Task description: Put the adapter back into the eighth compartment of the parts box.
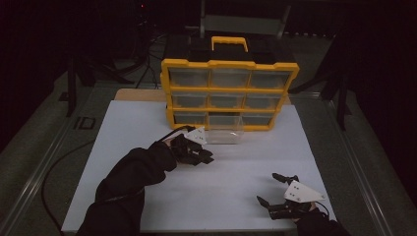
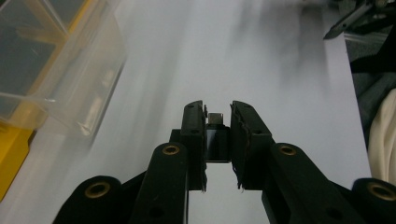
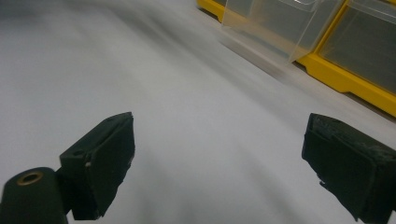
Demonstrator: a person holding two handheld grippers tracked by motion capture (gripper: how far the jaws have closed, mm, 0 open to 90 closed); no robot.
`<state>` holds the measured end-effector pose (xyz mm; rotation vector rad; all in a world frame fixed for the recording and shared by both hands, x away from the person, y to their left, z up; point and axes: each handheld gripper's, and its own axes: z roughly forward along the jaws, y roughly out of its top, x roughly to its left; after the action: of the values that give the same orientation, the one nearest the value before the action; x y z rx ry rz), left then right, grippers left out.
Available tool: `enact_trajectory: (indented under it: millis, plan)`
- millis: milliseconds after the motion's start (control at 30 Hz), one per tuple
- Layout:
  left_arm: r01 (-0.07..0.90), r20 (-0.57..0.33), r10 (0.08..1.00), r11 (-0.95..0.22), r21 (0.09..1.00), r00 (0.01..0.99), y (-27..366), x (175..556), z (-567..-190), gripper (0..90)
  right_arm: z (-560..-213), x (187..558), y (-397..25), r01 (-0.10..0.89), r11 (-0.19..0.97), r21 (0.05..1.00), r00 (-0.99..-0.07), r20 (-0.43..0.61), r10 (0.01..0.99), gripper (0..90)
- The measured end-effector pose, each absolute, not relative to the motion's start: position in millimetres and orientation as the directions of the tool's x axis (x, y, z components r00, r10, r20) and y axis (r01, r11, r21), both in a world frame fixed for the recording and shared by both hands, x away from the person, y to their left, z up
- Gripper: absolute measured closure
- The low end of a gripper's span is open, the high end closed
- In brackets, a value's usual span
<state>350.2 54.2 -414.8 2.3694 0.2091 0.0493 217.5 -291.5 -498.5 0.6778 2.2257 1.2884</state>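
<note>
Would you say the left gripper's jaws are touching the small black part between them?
Touching: the left gripper view shows the left gripper with both jaws pressed against the small black part.

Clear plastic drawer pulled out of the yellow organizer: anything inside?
The clear plastic drawer looks empty through its walls, though blur hides detail. The left gripper grips a small dark block beside it.

- The yellow plastic storage cabinet (image 1: pixel 229 93) is seen to be smooth and a little shiny.
- The pulled-out clear plastic drawer (image 1: pixel 224 132) is made of thin, glossy, see-through plastic.
- The flat white sheet on the table (image 1: pixel 206 191) looks matt and smooth, like paper or board.
- The left black gripper (image 2: pixel 218 122) is made of dull black plastic, with small brass-coloured metal rings.
- A small dark block with a shiny metal end (image 2: pixel 216 135) is clamped between its jaws.
- The right black gripper (image 3: pixel 219 172) is fitted with rough, worn, matt pads (image 3: pixel 109 154).
- A soft dark cloth sleeve (image 1: pixel 133 177) is worn.
</note>
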Motion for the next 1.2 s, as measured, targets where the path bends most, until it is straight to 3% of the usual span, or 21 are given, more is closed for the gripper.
enact_trajectory:
  millis: [1200]
  plan:
    - [0.198,-0.018,0.275,-0.646,0.737,0.961,49,374,-380,75.6,-498,218,-292,0.176,0.433,0.884,-0.754,-0.162,0.637,9.5]
